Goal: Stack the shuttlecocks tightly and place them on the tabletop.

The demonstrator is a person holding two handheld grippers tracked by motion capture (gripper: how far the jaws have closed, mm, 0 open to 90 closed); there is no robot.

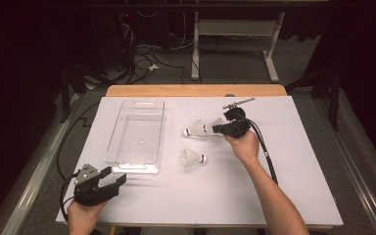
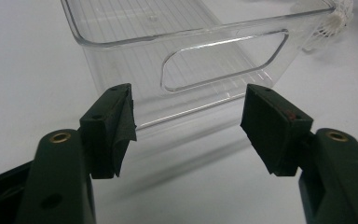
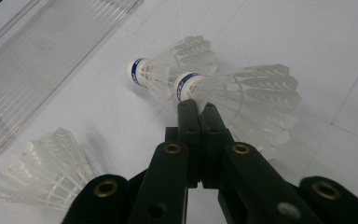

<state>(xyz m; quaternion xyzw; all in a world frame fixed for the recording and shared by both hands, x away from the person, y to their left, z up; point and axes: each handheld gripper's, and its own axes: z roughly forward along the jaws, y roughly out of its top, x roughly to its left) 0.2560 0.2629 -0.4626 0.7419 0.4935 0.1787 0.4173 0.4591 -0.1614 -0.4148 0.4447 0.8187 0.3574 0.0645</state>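
Three white feather shuttlecocks lie on the white table top. One shuttlecock (image 1: 191, 158) (image 3: 46, 170) rests alone near the middle. Two more lie side by side: a farther one (image 1: 196, 129) (image 3: 168, 65) and a nearer one (image 3: 247, 93) with its blue-banded cork just past my right gripper (image 1: 215, 129) (image 3: 196, 108). That gripper's jaws are pressed together, their tips against the nearer one's skirt; whether a feather is pinched I cannot tell. My left gripper (image 1: 112, 175) (image 2: 189, 126) stands open and holds nothing, just short of the clear plastic tray's (image 1: 127, 166) (image 2: 191, 46) handled end.
The tray (image 3: 37, 56) is long, ribbed and has nothing in it, left of the shuttlecocks. A white shuttlecock (image 2: 338, 21) peeks past its far corner. A thin metal rod (image 1: 239, 103) lies behind the right hand. The right gripper's cable (image 1: 267, 156) trails back along the forearm.
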